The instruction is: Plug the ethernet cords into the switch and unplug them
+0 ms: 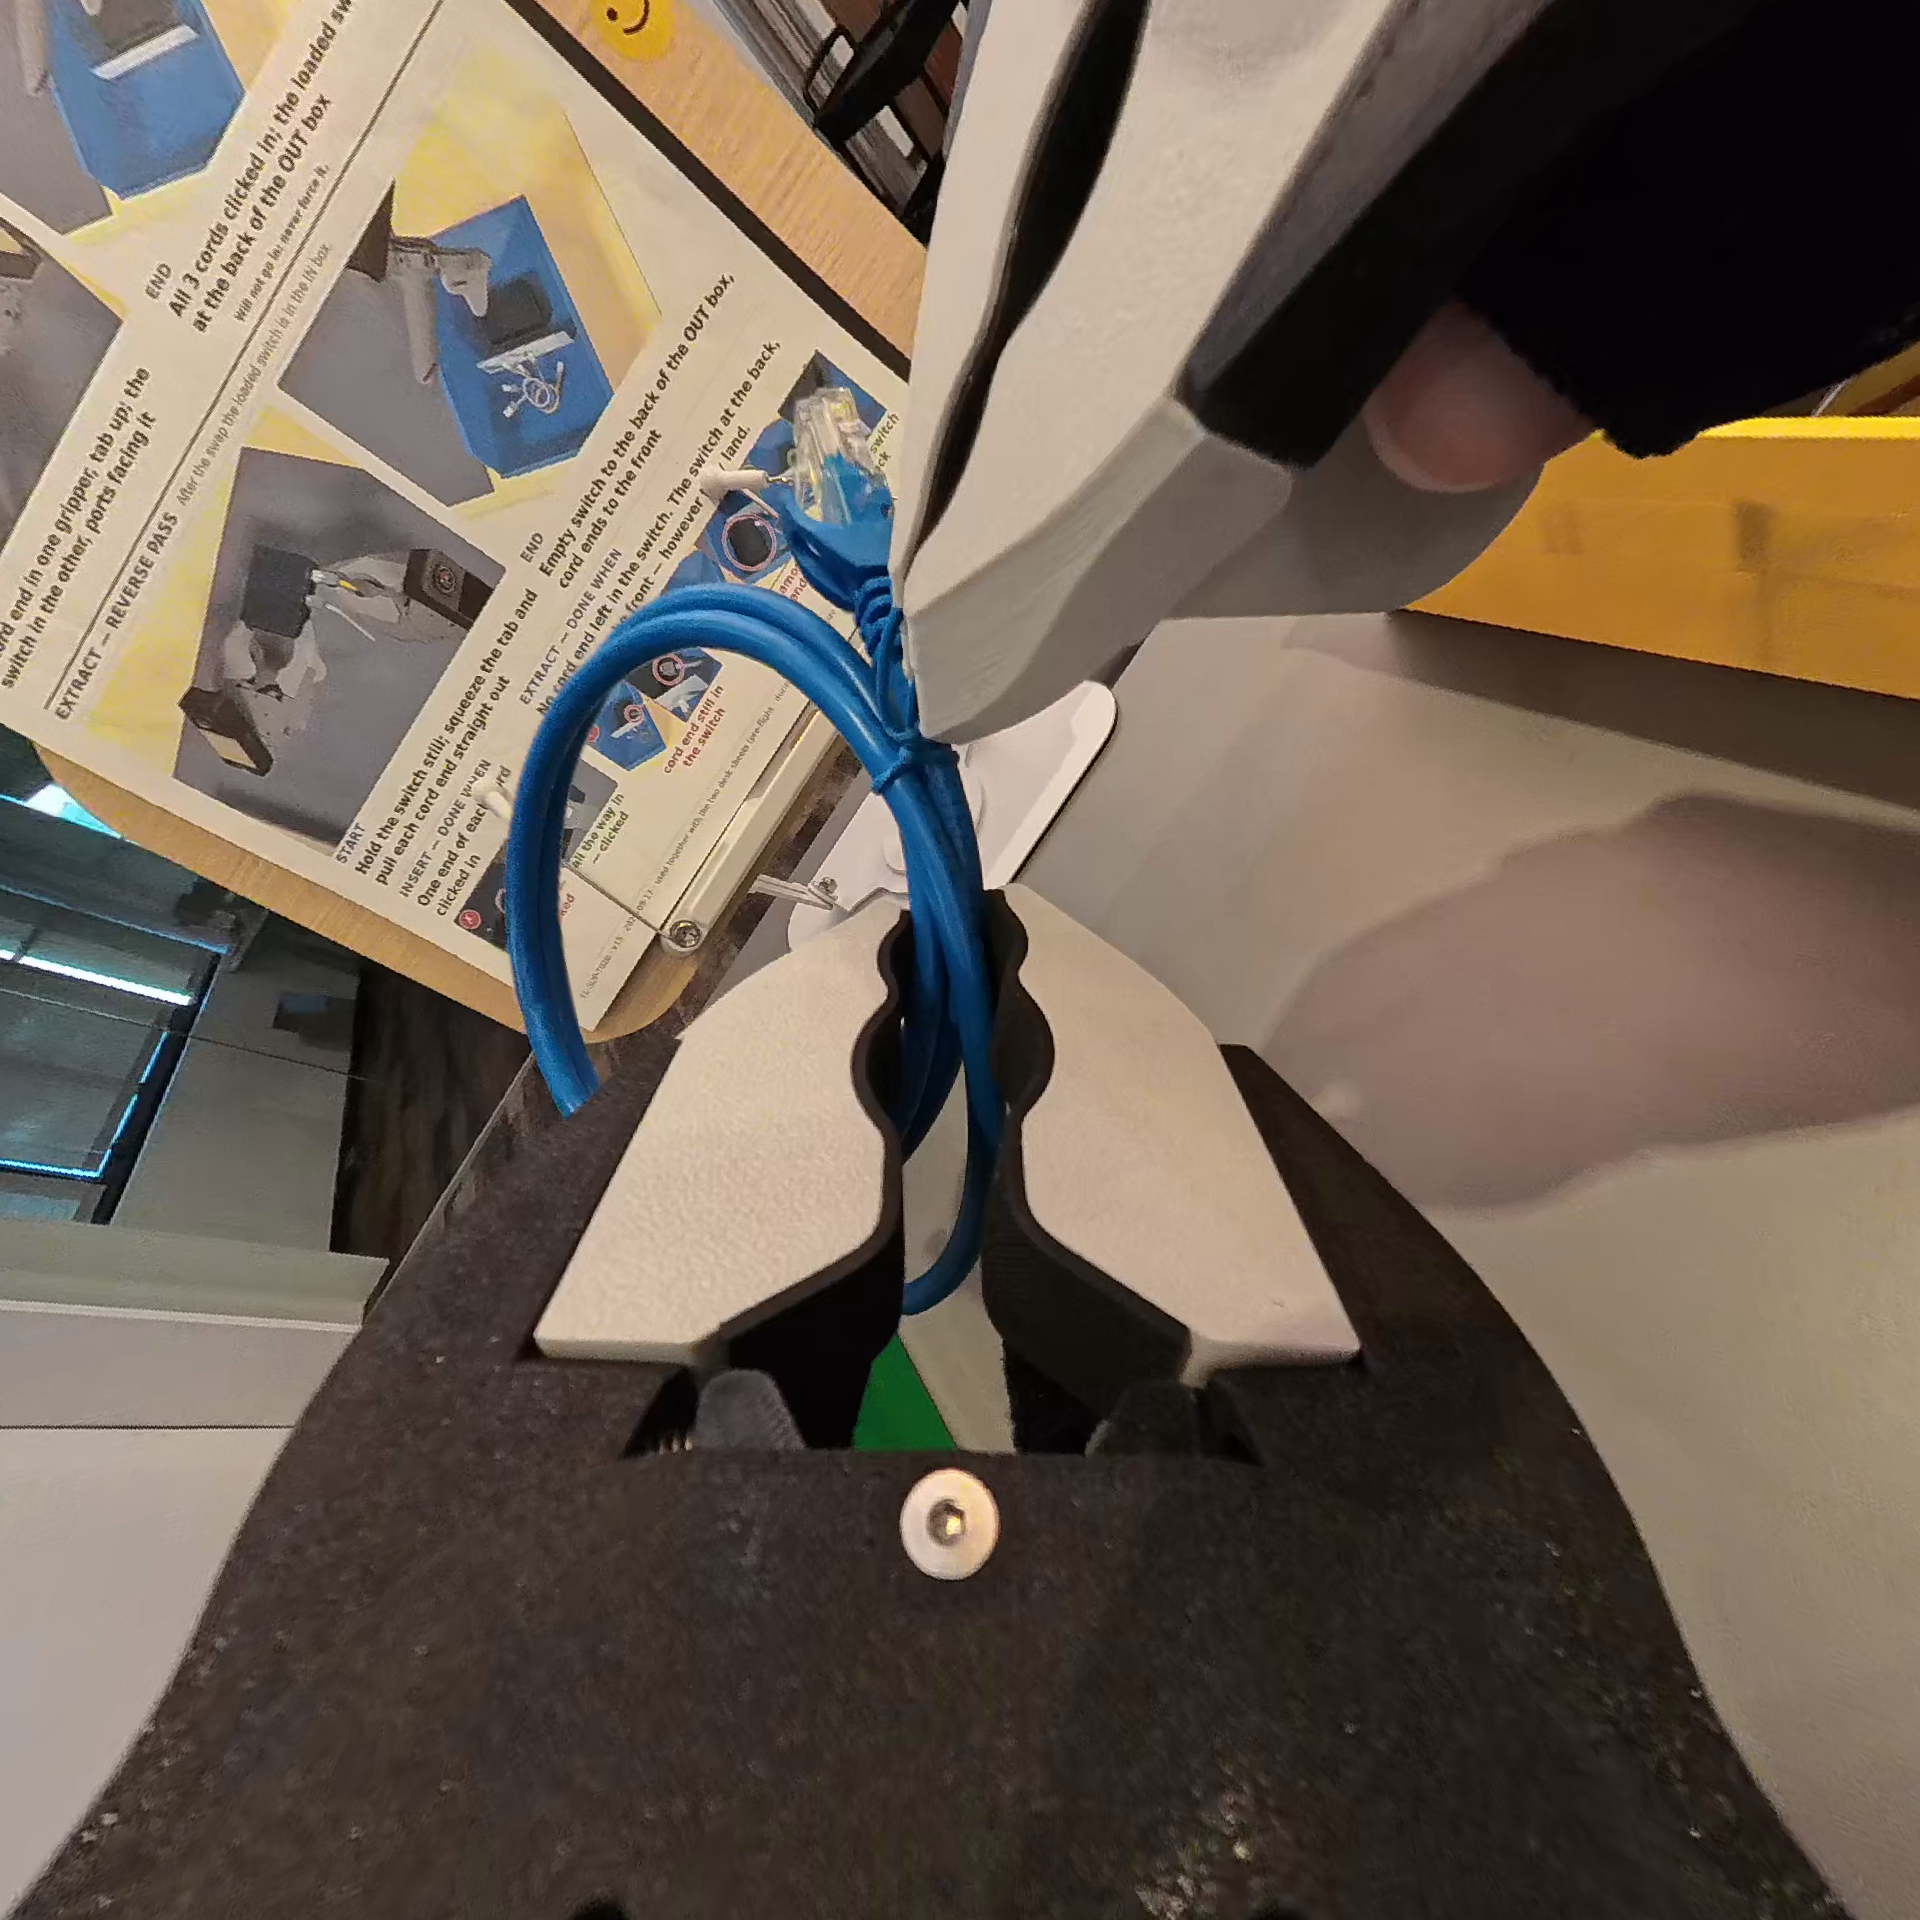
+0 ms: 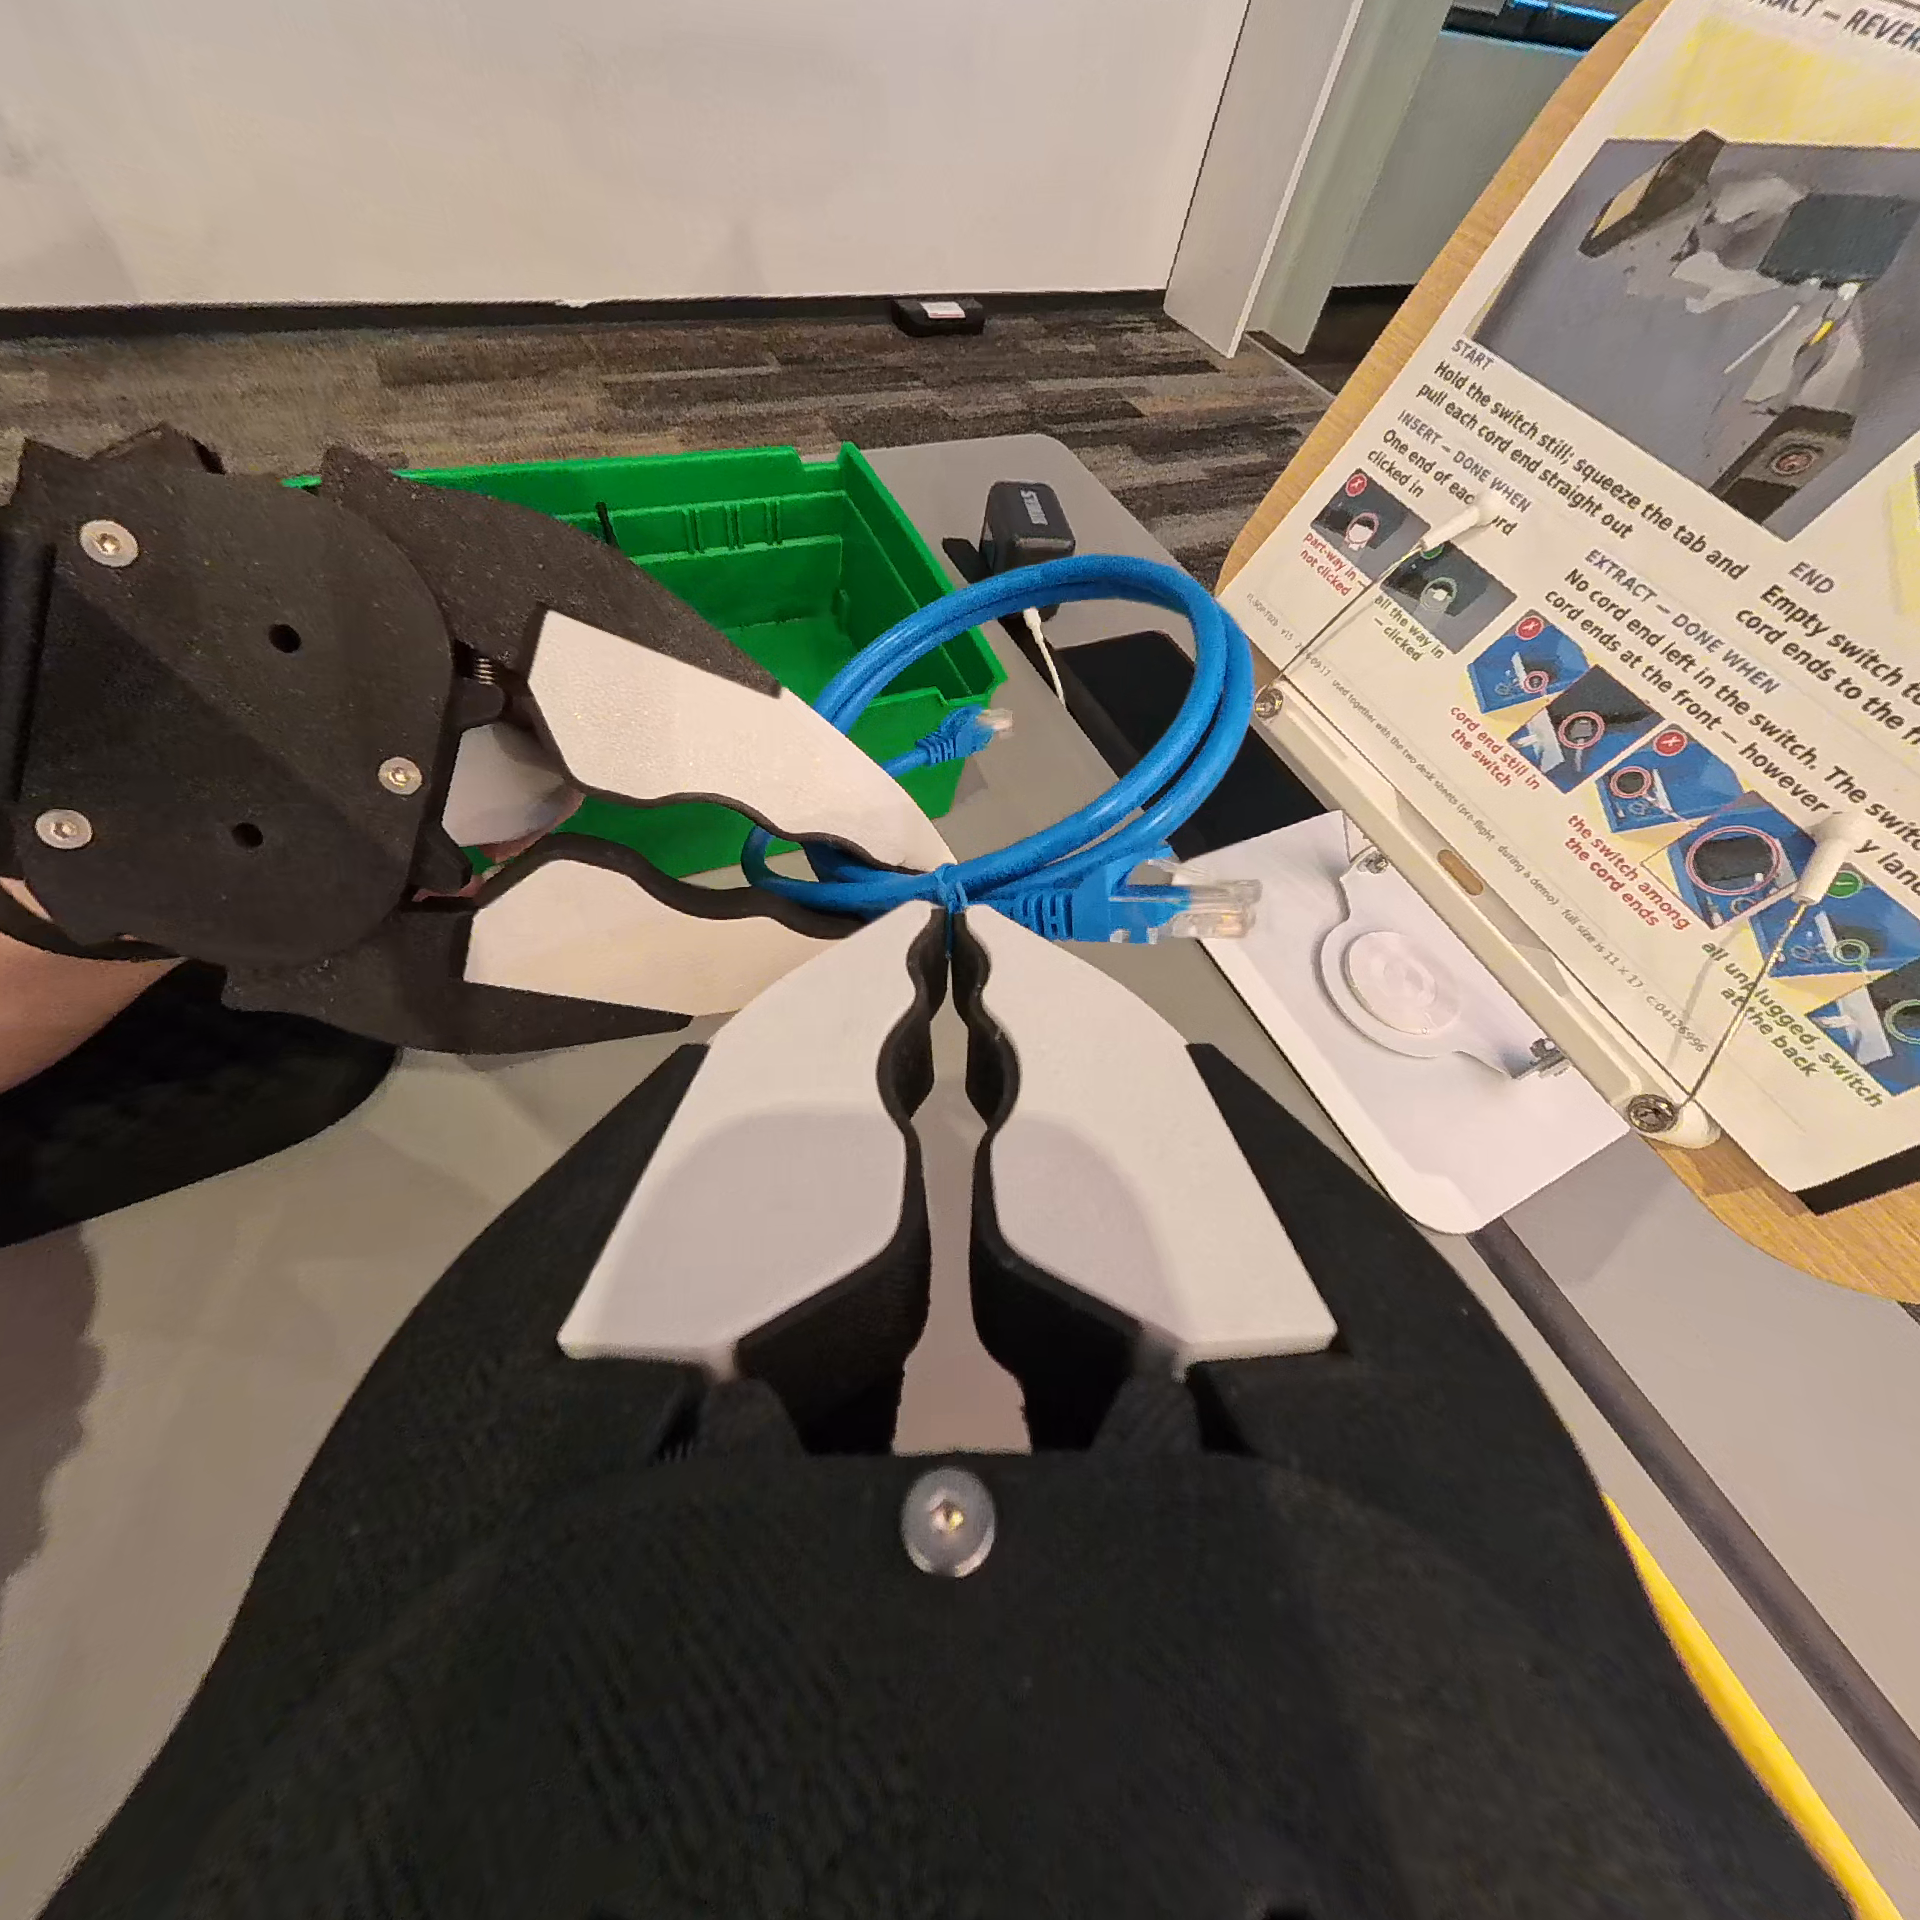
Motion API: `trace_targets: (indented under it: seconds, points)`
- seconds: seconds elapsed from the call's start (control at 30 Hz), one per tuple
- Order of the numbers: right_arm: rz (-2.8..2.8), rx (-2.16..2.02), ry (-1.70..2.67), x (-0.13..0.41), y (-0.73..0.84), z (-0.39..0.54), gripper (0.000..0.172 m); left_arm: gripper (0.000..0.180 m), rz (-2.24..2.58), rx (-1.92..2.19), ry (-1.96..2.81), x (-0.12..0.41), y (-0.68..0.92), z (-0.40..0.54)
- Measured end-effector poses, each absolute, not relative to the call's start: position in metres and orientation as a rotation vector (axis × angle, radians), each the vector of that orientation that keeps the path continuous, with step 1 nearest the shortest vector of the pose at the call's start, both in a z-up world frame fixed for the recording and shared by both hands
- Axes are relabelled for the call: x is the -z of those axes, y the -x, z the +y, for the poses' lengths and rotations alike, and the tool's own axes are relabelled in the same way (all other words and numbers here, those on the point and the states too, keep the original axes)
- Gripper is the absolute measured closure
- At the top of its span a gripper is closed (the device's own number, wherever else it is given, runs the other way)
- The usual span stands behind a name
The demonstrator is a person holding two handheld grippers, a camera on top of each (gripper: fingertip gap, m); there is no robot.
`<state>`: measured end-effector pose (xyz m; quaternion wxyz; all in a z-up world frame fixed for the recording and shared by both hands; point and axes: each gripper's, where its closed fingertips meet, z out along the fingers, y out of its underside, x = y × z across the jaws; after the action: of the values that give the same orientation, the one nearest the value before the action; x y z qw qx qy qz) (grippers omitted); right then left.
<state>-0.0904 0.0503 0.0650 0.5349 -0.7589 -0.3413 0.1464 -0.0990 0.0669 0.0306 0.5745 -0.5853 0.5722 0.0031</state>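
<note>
A coiled blue ethernet cord (image 2: 1216, 675) is held above the grey table (image 2: 312, 1299), bound by a thin blue twist tie (image 2: 943, 896). My left gripper (image 1: 951, 914) is shut on the coil's strands (image 1: 551, 831); it also shows from the side in the right wrist view (image 2: 894, 883). My right gripper (image 2: 951, 920) is shut, its tips pinching the twist tie; in the left wrist view (image 1: 935, 686) its tip sits at the tie. One clear plug (image 2: 1195, 904) sticks out to the right of my right fingertips and also shows in the left wrist view (image 1: 831, 457). The other plug (image 2: 961, 732) hangs behind. No switch is in view.
A green bin (image 2: 727, 520) stands behind the left gripper. A tilted instruction board (image 2: 1662, 623) on a white base (image 2: 1403, 1039) stands at the right. A small black device (image 2: 1029, 520) lies at the back. A yellow bin (image 1: 1714, 540) is near the right gripper. My right fingertips sit around 4 centimeters from my left ones.
</note>
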Motion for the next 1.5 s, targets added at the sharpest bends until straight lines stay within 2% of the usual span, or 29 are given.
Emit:
trace_targets:
  seconds: [0.23, 0.47, 1.07, 1.33, 1.5]
  points:
    - [-0.807, -0.452, 1.761, -0.076, 0.093, 0.042, 0.171, 0.169, 1.344, 0.058, 1.354, -0.038, 0.098, 0.060]
    - [-0.826, -0.731, 1.552, -0.114, 0.111, 0.015, 0.170, 0.169, 1.314, 0.119, 1.258, -0.078, 0.110, 0.038]
    - [-0.949, -0.303, 1.461, -0.130, 0.123, -0.002, 0.170, 0.169, 1.360, 0.133, 1.209, -0.096, 0.123, 0.019]
    - [-0.754, -0.483, 1.491, -0.142, 0.127, -0.001, 0.170, 0.169, 1.289, 0.047, 1.179, -0.106, 0.127, 0.022]
    - [-0.708, -0.441, 1.477, -0.147, 0.130, -0.002, 0.166, 0.169, 1.249, -0.001, 1.153, -0.112, 0.129, 0.024]
